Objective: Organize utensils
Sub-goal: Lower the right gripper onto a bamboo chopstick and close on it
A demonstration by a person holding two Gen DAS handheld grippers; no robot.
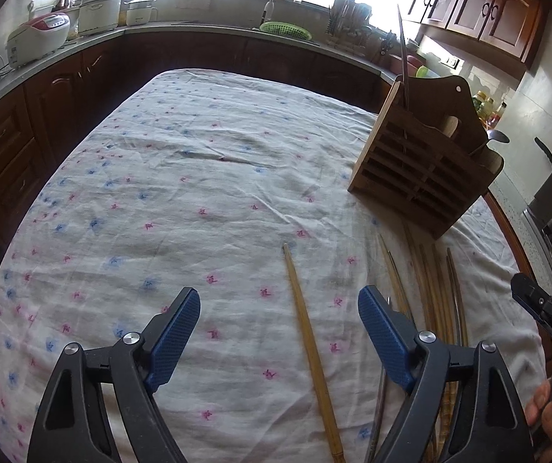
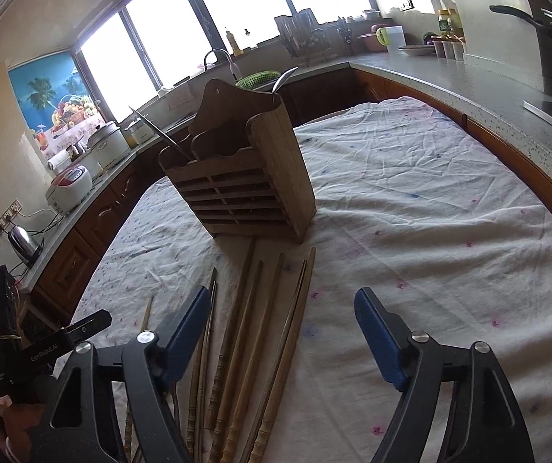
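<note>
A wooden slatted utensil holder [image 1: 419, 169] stands on the flowered tablecloth at the right; it also shows in the right wrist view [image 2: 249, 189]. A thin dark stick [image 1: 403, 58] and a spoon [image 1: 498, 137] stand in it. One bamboo chopstick [image 1: 310, 343] lies alone between my left gripper's fingers. Several more chopsticks [image 2: 245, 347] lie in a fan in front of the holder, under my right gripper's left finger. My left gripper [image 1: 280, 305] is open and empty. My right gripper [image 2: 281, 305] is open and empty above the cloth.
The flowered tablecloth [image 1: 160, 193] covers the table. Kitchen counters ring the table, with rice cookers [image 1: 40, 38], a sink with a green basket [image 1: 285, 29], a kettle [image 2: 23, 243] and a dish rack [image 2: 303, 38]. The counter edge [image 2: 507, 115] runs close along the right.
</note>
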